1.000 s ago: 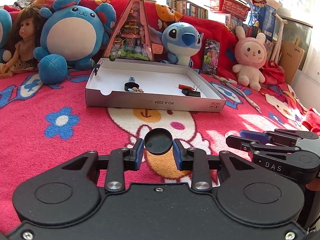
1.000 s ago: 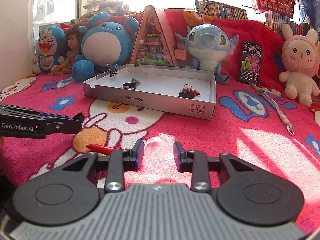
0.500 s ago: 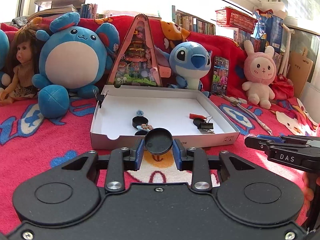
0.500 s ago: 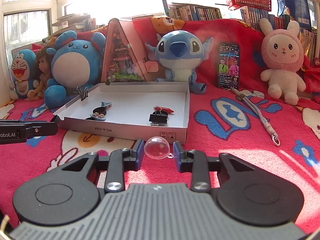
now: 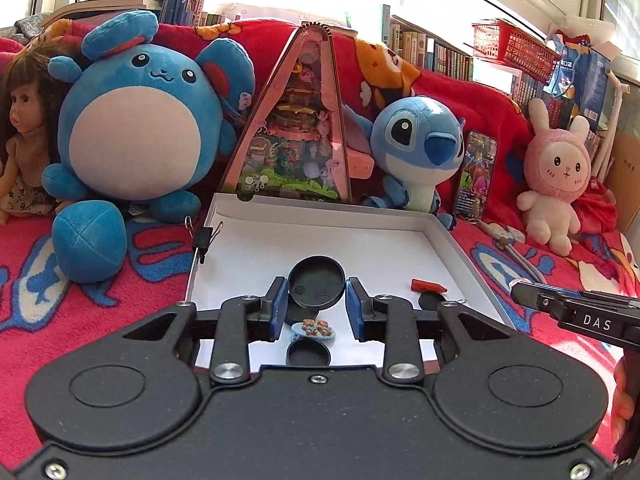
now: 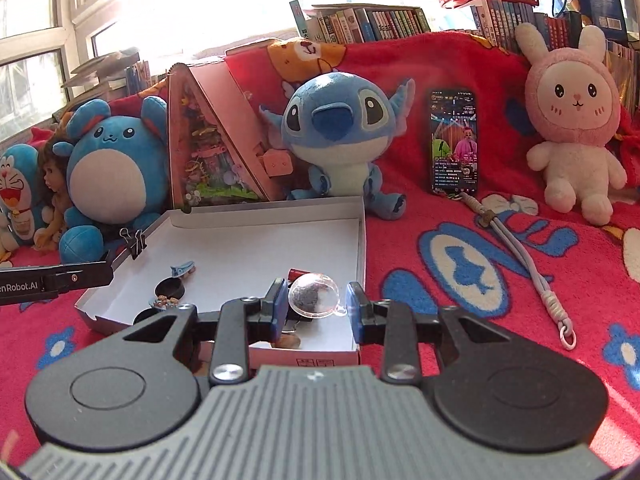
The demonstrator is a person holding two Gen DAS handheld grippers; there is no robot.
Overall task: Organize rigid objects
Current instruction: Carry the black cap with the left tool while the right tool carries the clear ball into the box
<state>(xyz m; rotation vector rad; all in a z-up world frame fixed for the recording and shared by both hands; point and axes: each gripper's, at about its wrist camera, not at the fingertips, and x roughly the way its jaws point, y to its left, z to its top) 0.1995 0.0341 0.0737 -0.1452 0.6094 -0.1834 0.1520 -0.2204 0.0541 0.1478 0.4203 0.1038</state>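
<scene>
The left tool (image 5: 317, 309) is clenched on a round black cap (image 5: 317, 282), held over the white box (image 5: 452, 240). Below it in the box lie another black cap (image 5: 308, 352) and a small blue charm (image 5: 314, 326); a red piece (image 5: 429, 286) lies to the right. The right tool (image 6: 316, 307) grips a clear dome (image 6: 314, 295) above the box's near right corner. The box sits on a red blanket (image 6: 460, 320), with plush toys (image 6: 338, 136) behind it.
</scene>
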